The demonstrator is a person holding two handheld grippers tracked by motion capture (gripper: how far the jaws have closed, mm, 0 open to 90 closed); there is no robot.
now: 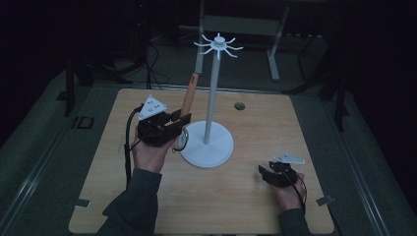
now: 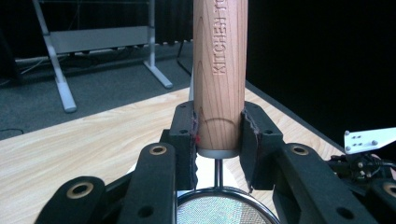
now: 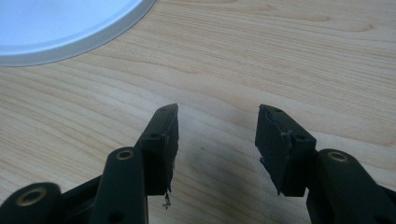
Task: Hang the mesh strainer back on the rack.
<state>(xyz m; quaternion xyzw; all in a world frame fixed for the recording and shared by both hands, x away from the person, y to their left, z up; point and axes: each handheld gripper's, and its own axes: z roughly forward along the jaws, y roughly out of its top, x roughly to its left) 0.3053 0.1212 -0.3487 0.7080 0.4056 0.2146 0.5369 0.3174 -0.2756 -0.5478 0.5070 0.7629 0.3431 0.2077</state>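
Observation:
My left gripper (image 1: 177,119) is shut on the wooden handle (image 1: 189,96) of a small mesh strainer (image 1: 181,140), which it holds upright with the handle pointing up and away. In the left gripper view the pads (image 2: 186,135) press both sides of the handle (image 2: 219,70), and the strainer's round mesh bowl (image 2: 217,209) hangs just below. Right of it stands a white hook stand (image 1: 211,105) with a round base (image 1: 209,147) and a ring of hooks (image 1: 218,45) on top. My right gripper (image 1: 268,172) (image 3: 217,123) rests open near the table's front right, with bare wood between its jaws.
The wooden table (image 1: 236,201) has a small round grommet (image 1: 239,105) at the back. The stand's base (image 3: 60,23) lies ahead and left of the right gripper. A grey metal frame (image 1: 236,24) stands on the dark floor behind the table.

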